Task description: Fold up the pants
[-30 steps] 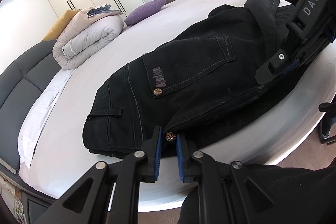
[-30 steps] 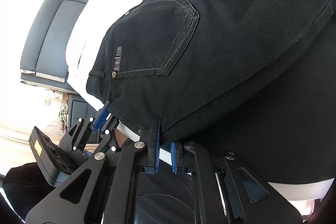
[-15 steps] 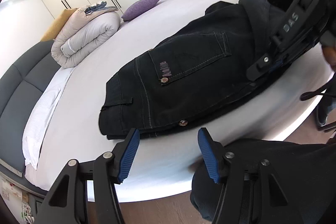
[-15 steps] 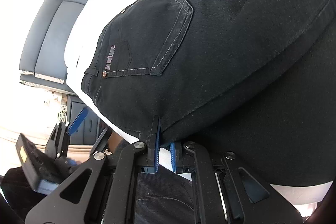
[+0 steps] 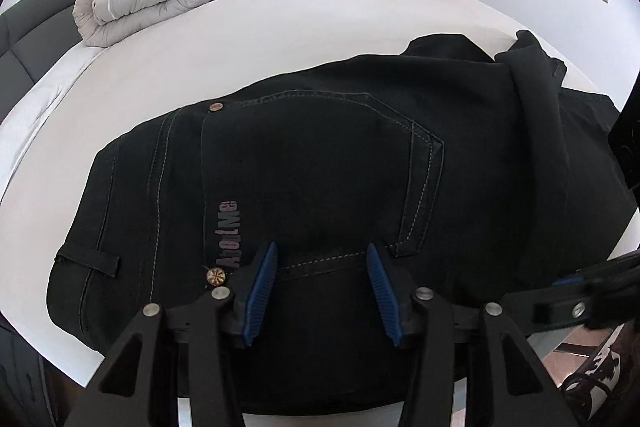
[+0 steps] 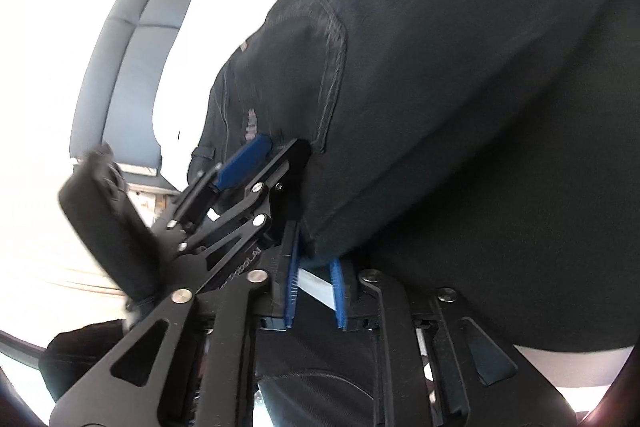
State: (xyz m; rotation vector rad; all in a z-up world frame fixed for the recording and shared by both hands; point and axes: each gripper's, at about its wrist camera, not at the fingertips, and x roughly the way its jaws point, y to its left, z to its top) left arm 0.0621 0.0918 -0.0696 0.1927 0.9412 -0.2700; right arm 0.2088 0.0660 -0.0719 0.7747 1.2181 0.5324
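Folded black denim pants [image 5: 328, 187] on white round bed [image 5: 280, 39], long axis left-right, waistband left. Left gripper [image 5: 320, 279] closing, nothing pinched. Right gripper [image 6: 314, 287] opening at blurred fabric edge; right side cropped.

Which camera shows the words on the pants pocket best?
The left wrist view. There the lettering on the pants is sharp and close, running up beside the back pocket. In the right wrist view the lettering is just a small blurry mark that cannot be read, beside the left hand-held gripper.
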